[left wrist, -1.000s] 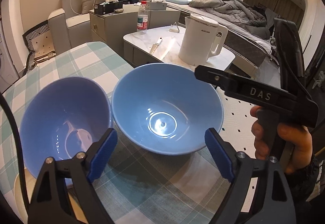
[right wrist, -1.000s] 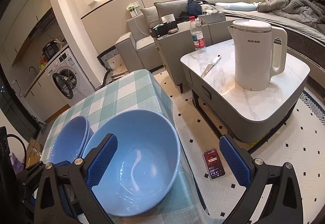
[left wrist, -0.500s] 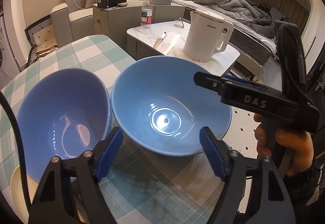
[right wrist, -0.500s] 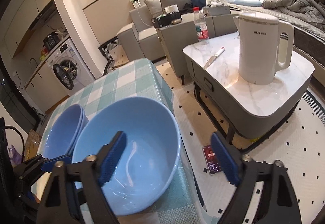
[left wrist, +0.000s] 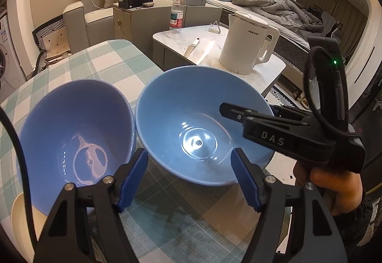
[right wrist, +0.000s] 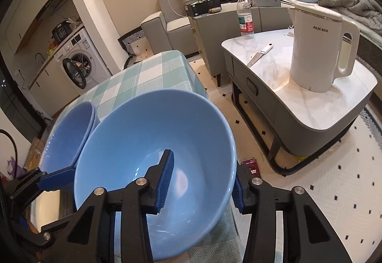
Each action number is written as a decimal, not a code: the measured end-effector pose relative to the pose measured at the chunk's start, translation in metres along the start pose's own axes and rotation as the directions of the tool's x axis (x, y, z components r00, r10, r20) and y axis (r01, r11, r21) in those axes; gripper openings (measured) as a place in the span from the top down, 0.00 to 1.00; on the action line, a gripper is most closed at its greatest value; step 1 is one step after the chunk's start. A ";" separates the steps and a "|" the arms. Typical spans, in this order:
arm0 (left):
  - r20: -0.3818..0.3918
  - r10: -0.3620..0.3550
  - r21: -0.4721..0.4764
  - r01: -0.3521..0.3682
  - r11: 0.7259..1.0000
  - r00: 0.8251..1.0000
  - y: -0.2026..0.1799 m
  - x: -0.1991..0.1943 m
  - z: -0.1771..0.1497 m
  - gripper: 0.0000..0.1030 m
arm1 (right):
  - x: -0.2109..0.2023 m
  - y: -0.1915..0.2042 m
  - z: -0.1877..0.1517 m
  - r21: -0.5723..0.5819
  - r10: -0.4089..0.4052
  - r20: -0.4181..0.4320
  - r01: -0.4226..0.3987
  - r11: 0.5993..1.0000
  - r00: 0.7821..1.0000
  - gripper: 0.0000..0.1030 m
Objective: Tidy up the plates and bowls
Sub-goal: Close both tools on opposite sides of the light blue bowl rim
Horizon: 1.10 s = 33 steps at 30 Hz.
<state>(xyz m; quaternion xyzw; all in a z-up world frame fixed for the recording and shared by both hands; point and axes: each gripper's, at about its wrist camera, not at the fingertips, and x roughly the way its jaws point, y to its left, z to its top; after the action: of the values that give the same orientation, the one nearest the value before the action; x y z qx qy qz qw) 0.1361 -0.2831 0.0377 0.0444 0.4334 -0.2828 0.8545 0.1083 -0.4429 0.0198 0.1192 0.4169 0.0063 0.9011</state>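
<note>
1. Left wrist view: two blue bowls sit side by side on the bench (left wrist: pixel 112 58), which is covered with a green and white checked cloth.
2. The darker bowl (left wrist: pixel 74 141) is on the left and the lighter bowl (left wrist: pixel 191 124) on the right; their rims are touching or nearly so.
3. The left gripper (left wrist: pixel 189 174) hovers low at the near side of both bowls. Its fingers (left wrist: pixel 133 177) stand moderately wide and are closing, with only the near edge of the lighter bowl and bare cloth between them; they press on nothing.
4. A hand (left wrist: pixel 334 182) at the right edge carries the right gripper (right wrist: pixel 203 182), which reaches over the lighter bowl's right rim.
5. Right wrist view: the lighter bowl's rim (right wrist: pixel 232 143) lies between the right fingers, one finger (right wrist: pixel 164 179) inside the bowl and the other outside. The gap is narrow and closing; whether the pads already press on the rim cannot be told.
6. The lighter bowl sits near the bench's right edge.
7. Beyond stand a white kettle (right wrist: pixel 320 48), a knife (right wrist: pixel 259 55) and a water bottle (right wrist: pixel 244 17) on a marble side table (right wrist: pixel 310 105).
</note>
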 end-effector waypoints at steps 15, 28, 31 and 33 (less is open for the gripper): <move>0.019 0.075 0.008 -0.075 0.997 0.997 -0.001 0.004 0.004 0.39 | 0.001 -0.001 -0.003 -0.038 0.006 0.005 -0.006 0.999 1.000 0.57; 0.036 0.055 -0.012 -0.055 0.998 0.998 0.005 0.004 0.005 0.41 | 0.000 0.001 -0.003 -0.040 0.002 0.005 -0.001 0.999 1.000 0.57; 0.037 0.055 -0.012 -0.055 0.998 0.998 0.005 0.004 0.005 0.41 | -0.002 0.003 -0.002 -0.043 0.000 0.010 0.000 0.999 1.000 0.57; 0.037 0.054 -0.015 -0.054 0.998 0.998 0.005 0.003 0.005 0.41 | -0.003 0.005 -0.001 -0.048 -0.004 0.016 0.005 0.999 1.000 0.57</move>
<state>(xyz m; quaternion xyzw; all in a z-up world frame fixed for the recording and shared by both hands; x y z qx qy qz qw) 0.1438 -0.2820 0.0375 0.0449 0.4178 -0.2573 0.8702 0.1055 -0.4385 0.0226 0.0967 0.4099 0.0132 0.9069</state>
